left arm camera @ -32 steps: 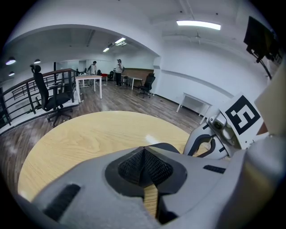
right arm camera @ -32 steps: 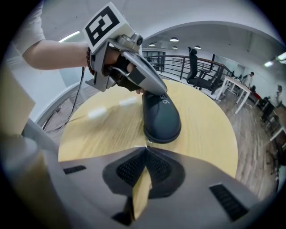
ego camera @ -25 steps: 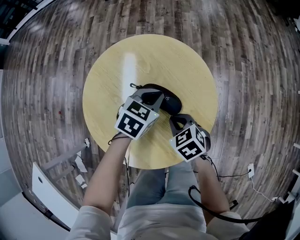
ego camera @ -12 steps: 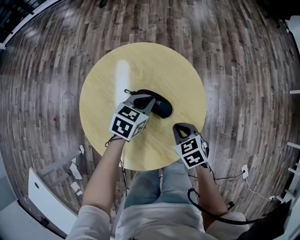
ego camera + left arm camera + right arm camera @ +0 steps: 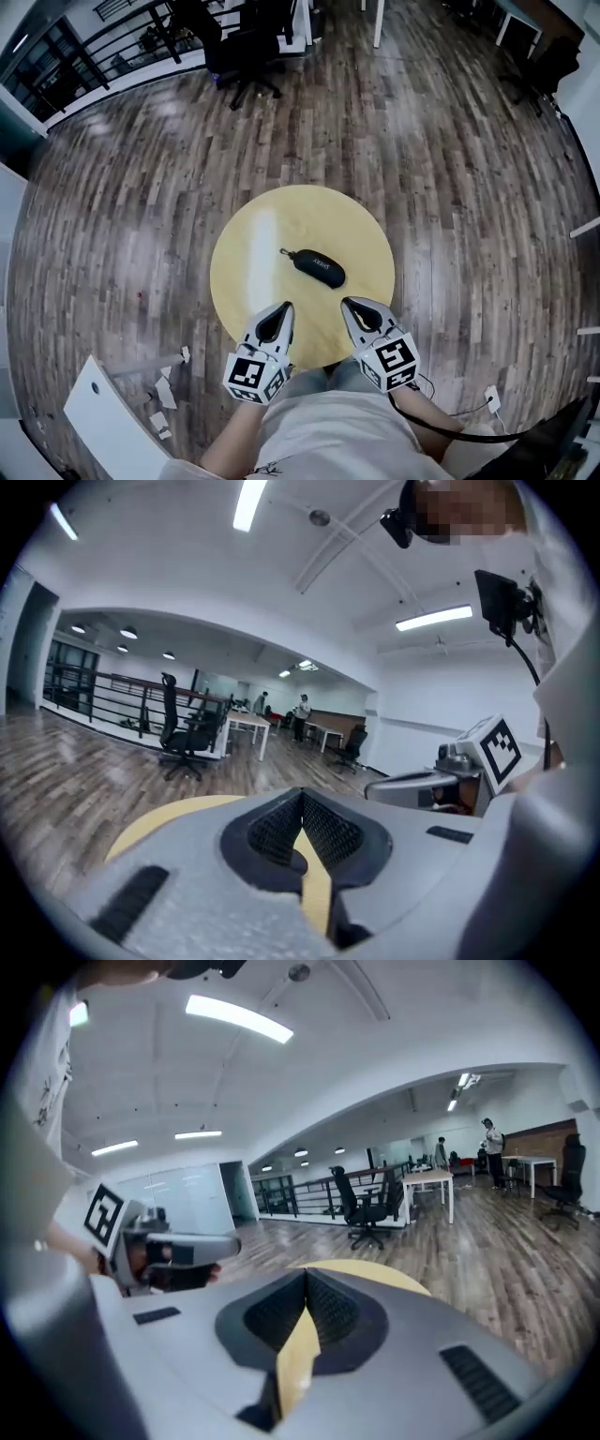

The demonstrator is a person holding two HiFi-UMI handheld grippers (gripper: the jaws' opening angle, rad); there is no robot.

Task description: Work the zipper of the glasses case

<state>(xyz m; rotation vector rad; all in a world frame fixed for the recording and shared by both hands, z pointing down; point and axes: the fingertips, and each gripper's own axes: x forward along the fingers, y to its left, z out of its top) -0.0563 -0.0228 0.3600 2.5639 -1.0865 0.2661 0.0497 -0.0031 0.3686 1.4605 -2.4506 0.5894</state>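
Both grippers have withdrawn from the glasses case (image 5: 320, 268) since the earlier frames, when we saw the left one directly over it. We now record the left gripper (image 5: 281, 313) and right gripper (image 5: 350, 307) side by side at the near edge of the round yellow table (image 5: 246, 274), well apart from the case. Each gripper's own view shows its jaws closed tip to tip with nothing between them. The case lies alone near the table's centre, its zipper pull (image 5: 285, 251) at the far-left end.
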